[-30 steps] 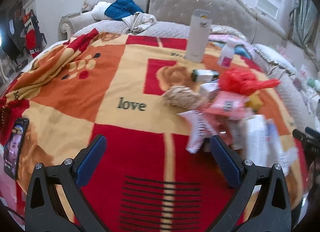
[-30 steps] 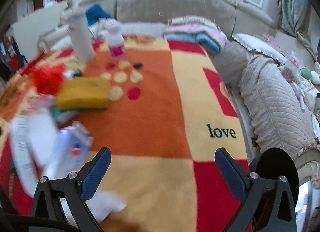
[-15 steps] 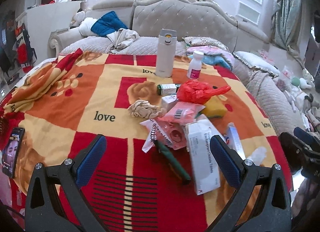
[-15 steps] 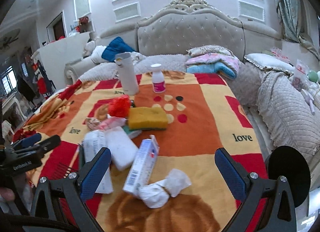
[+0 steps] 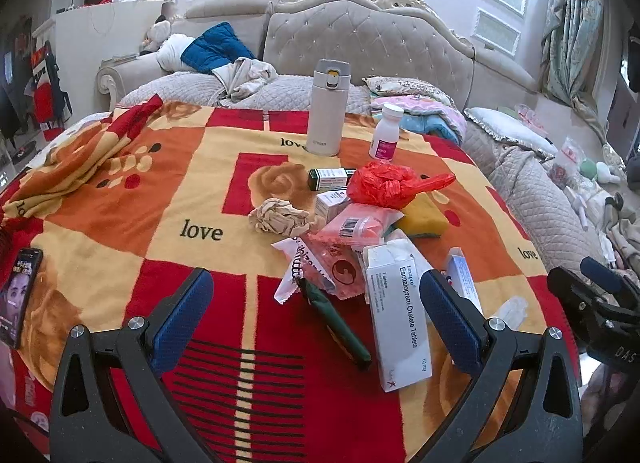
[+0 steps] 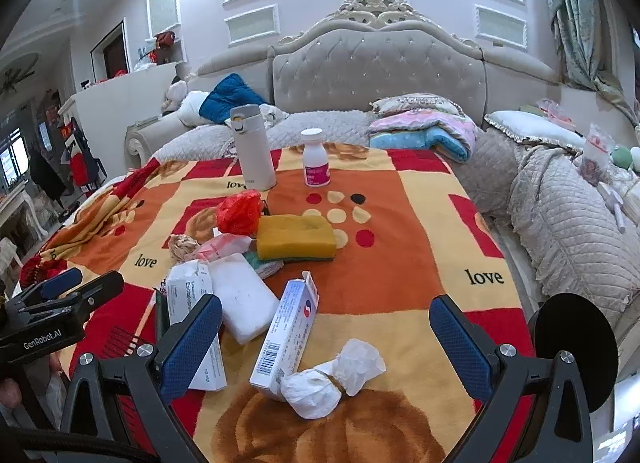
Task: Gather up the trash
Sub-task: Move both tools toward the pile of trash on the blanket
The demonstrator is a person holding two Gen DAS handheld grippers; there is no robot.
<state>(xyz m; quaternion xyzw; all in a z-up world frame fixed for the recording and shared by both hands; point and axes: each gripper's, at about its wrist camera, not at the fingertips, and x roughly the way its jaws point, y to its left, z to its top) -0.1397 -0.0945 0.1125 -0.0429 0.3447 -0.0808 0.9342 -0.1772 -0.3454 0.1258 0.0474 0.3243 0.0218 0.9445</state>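
Note:
Trash lies in a heap on a red and orange blanket [image 5: 120, 199]. It includes a red plastic bag [image 5: 384, 183], a crumpled beige paper ball [image 5: 280, 219], a pink packet [image 5: 356, 223], a white tablet box [image 5: 396, 311] and a dark green pen [image 5: 336, 323]. My left gripper [image 5: 316, 311] hovers open just short of the pen and box, holding nothing. My right gripper [image 6: 326, 327] is open too, above a blue-and-white carton [image 6: 288, 331] and a tied white tissue wad [image 6: 332, 379]. A yellow sponge [image 6: 296, 237] sits farther back.
A white thermos [image 5: 328, 107] and a white pill bottle [image 5: 386, 131] stand upright behind the heap. A phone [image 5: 18, 295] lies at the blanket's left edge. Folded bedding [image 6: 424, 131] and a tufted headboard [image 6: 376, 67] are behind. Quilted cushions [image 6: 568, 219] border the right side.
Both grippers have pulled back and risen, so the whole heap now shows. Both stay open and nothing has been picked up.

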